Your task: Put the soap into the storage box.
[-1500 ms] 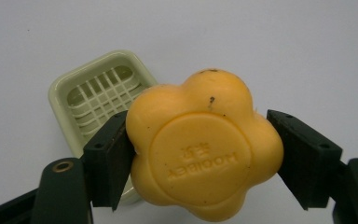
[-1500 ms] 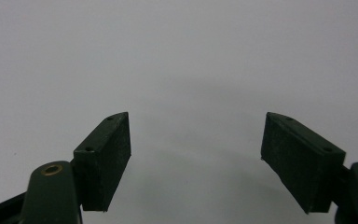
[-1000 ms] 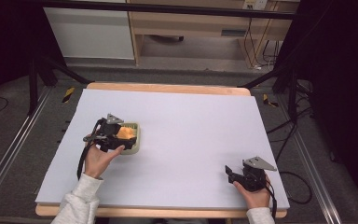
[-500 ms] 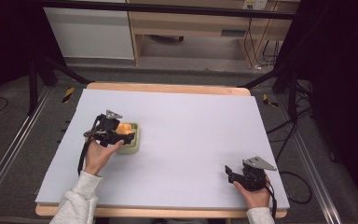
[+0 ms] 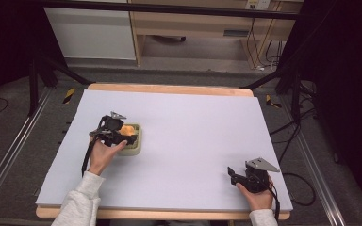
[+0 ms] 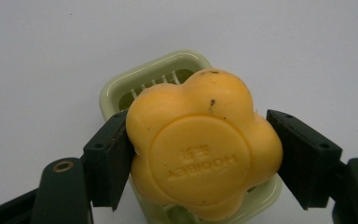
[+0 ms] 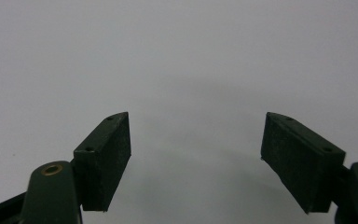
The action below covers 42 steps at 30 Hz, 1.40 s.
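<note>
Since a second ago, the left claw (image 5: 122,135) has shifted a little toward the near edge of the surface (image 5: 193,141) and sunk lower over the soap dish (image 5: 133,146), carrying the soap (image 5: 127,129) with it; the right claw (image 5: 233,175) has kept its place near the front right corner. In the left gripper view, the left claw (image 6: 200,154) is clamped on the orange, flower-shaped soap (image 6: 203,149), one black pad pressing each side of it, with raised lettering on its round face. Beneath and behind the soap sits the pale green soap dish (image 6: 121,88), its slotted bottom showing at the far end; whether the soap touches the dish I cannot tell. In the right gripper view, the right claw (image 7: 196,158) stands with its jaws wide apart and nothing between them, pointing at the bare pale surface (image 7: 191,56). From above, soap and dish lie on the left half of the surface, well apart from the right claw.
</note>
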{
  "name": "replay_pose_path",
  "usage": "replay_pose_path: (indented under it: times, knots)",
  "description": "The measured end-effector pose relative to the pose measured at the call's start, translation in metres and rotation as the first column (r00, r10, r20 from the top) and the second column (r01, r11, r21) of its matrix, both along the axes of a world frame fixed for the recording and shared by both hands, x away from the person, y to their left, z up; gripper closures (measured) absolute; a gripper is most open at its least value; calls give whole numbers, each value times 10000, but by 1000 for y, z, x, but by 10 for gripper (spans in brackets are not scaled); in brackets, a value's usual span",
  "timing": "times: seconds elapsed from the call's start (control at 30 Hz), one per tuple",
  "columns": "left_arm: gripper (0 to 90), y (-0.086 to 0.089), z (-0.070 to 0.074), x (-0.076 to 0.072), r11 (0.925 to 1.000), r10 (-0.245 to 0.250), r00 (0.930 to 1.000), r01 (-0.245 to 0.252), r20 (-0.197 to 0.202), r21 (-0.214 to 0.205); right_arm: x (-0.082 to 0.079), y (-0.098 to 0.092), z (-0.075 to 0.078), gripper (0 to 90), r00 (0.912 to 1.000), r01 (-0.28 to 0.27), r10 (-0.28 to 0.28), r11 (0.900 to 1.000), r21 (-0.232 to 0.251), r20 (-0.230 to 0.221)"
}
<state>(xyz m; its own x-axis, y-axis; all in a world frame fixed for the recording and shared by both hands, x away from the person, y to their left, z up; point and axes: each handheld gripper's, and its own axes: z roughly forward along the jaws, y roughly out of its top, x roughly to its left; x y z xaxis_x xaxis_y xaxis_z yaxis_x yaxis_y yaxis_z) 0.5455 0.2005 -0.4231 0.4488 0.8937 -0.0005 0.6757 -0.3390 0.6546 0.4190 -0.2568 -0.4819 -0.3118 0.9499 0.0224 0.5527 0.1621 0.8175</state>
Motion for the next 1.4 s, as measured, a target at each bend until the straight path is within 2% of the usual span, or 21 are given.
replay_pose_path:
  times: [0.73, 1.07, 1.23, 1.4]
  knots:
    - [264, -1, -14, 5, 9997, -47, 9987, 58, -512, 223, 0, 0, 0, 244, 10000, -6, 6, 10000, 21, -22]
    - [264, -2, -16, 5, 9998, 2, 9986, 8, -535, 178, 0, 0, 0, 244, 10000, -6, 6, 10000, 33, -57]
    - [263, -1, -18, 6, 9999, 115, 9988, -116, -482, -14, 0, 1, 0, 244, 10000, -1, 1, 10000, 29, -54]
    - [262, -2, -20, 6, 9999, 146, 9992, -146, -383, 11, 0, 1, 0, 244, 10000, -4, 4, 10000, 31, -58]
